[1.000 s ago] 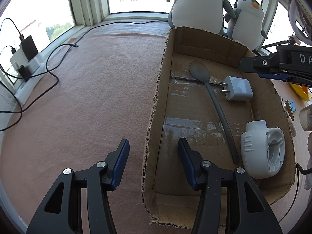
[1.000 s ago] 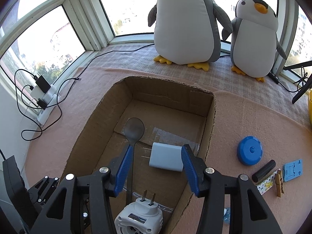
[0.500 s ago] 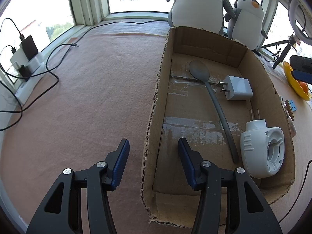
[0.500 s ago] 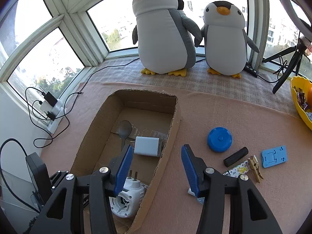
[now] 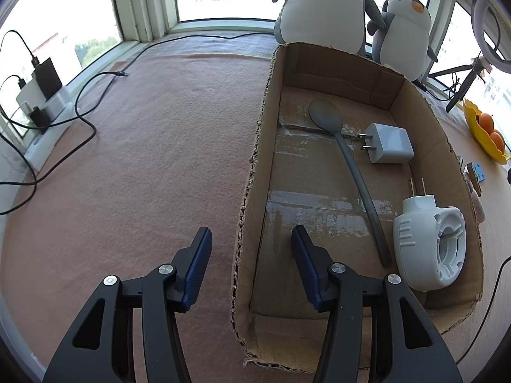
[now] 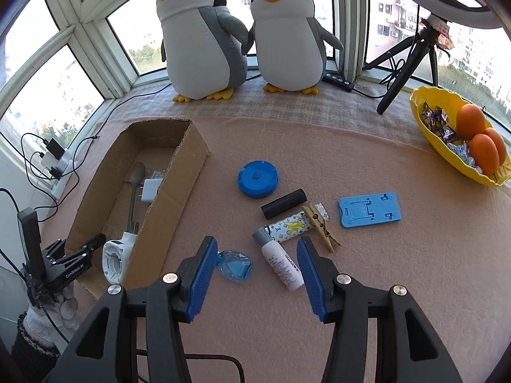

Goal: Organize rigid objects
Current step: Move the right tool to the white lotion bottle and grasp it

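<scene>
A cardboard box [image 5: 255, 159] lies open on the pink cloth. It holds a grey spoon [image 5: 351, 166], a white charger [image 5: 389, 143] and a white plug-in device [image 5: 431, 249]. My left gripper [image 5: 250, 236] stands open astride the box's left wall, pads clear of it. In the right wrist view the box [image 6: 179, 198] is at the left. My right gripper [image 6: 255, 249] hangs open and empty above a white bottle [image 6: 281, 261] and a clear blue piece [image 6: 234, 265]. Beyond them lie a blue round lid [image 6: 258, 178], a black cylinder [image 6: 283, 203], a patterned tube [image 6: 293, 226], a clothespin [image 6: 321, 226] and a blue phone stand [image 6: 369, 213].
Two plush penguins [image 6: 204, 38] stand at the window. A yellow bowl [image 6: 428, 127] with oranges sits far right, beside a tripod [image 6: 405, 60]. Cables and chargers [image 5: 41, 95] lie along the left sill. A gloved hand [image 6: 48, 319] holds the left gripper.
The right gripper has swung from above the box to the right, over the loose items on the cloth, and has left the left wrist view. The left gripper has not moved.
</scene>
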